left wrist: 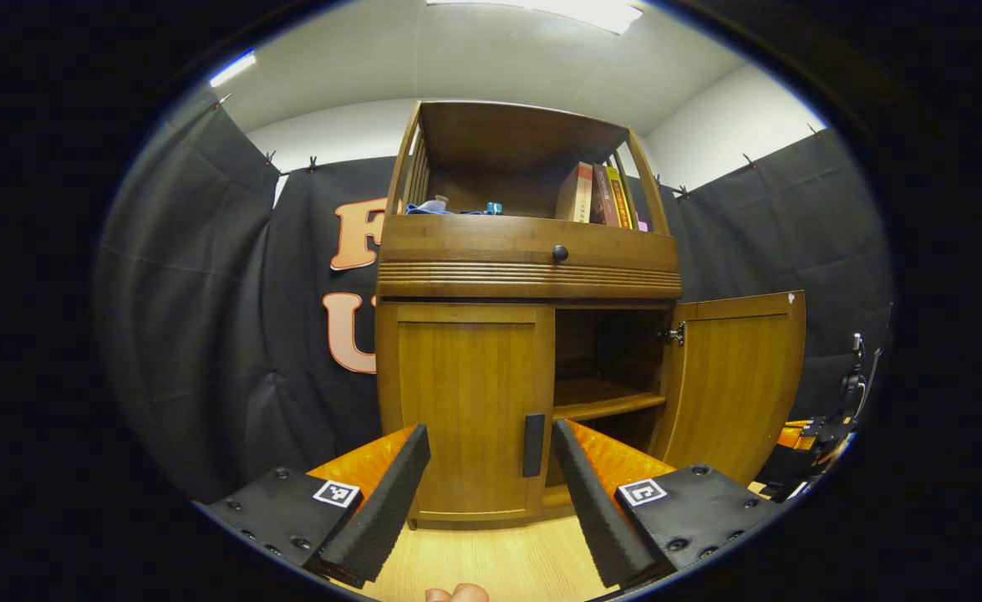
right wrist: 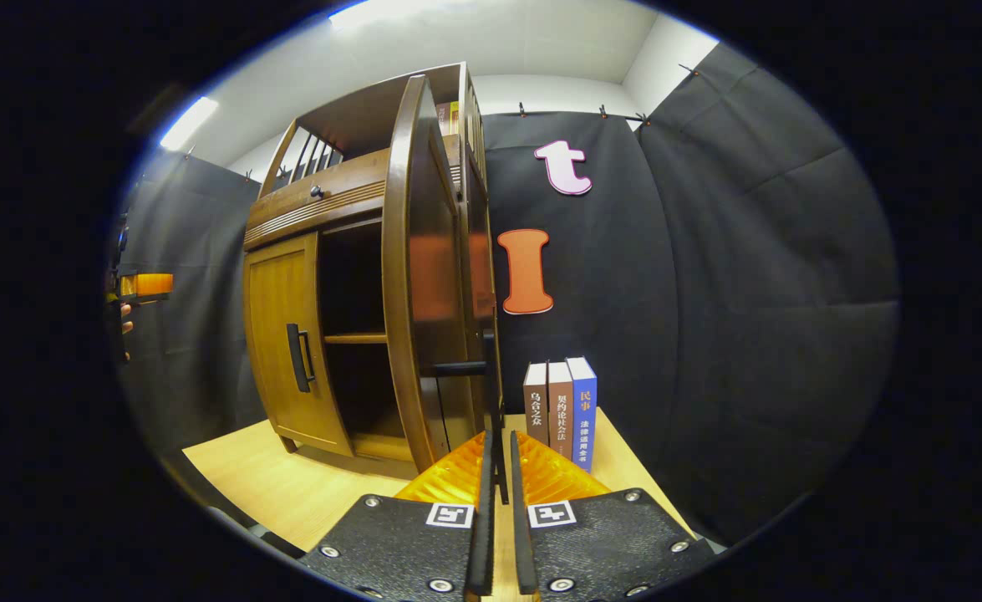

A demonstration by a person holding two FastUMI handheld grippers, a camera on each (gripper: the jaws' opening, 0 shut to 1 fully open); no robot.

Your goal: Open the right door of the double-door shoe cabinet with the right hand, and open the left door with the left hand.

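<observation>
The wooden shoe cabinet stands straight ahead in the left gripper view. Its left door is closed, with a dark vertical handle at its inner edge. My left gripper is open, a short way in front of that door, the handle just inside its right finger. The right door is swung wide open, showing an inner shelf. In the right gripper view that door is edge-on, and my right gripper is shut on its handle.
Three books stand on the light wooden floor right of the open door, close to my right gripper. Black cloth walls surround the cabinet. Books and small items sit on the top shelf, above a drawer knob.
</observation>
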